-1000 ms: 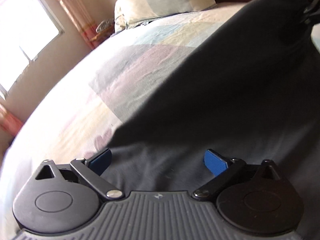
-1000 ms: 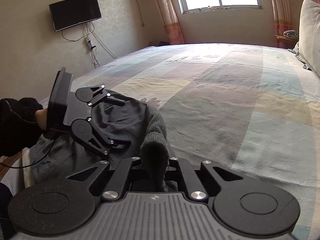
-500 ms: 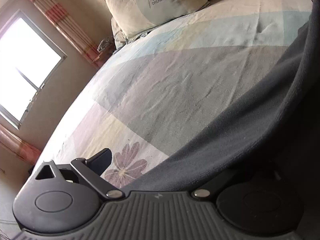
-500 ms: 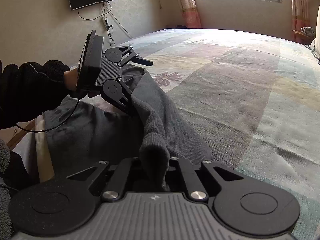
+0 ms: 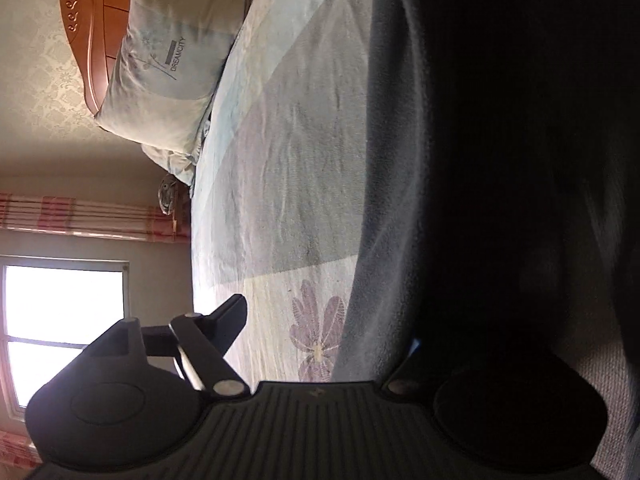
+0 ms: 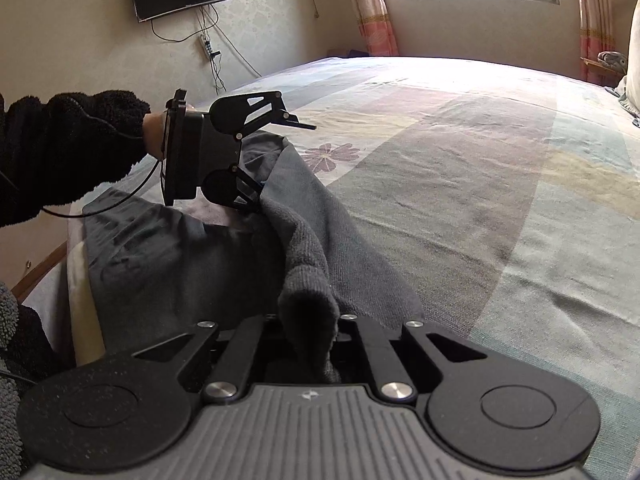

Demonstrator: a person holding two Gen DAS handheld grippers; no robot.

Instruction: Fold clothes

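Grey garment (image 6: 320,216) hangs between both claws above the bed (image 6: 500,184): right gripper (image 6: 310,344) pinches one edge, left gripper (image 6: 276,160) is spread open beside the cloth; better close it first.

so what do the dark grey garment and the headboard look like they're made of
The dark grey garment looks like a soft, matte knit, perhaps cotton jersey or fleece: fine ribbed texture shows where the right gripper pinches it, and it drapes in limp folds. The headboard looks like reddish-brown wood with a smooth, slightly glossy finish and carved scrollwork.
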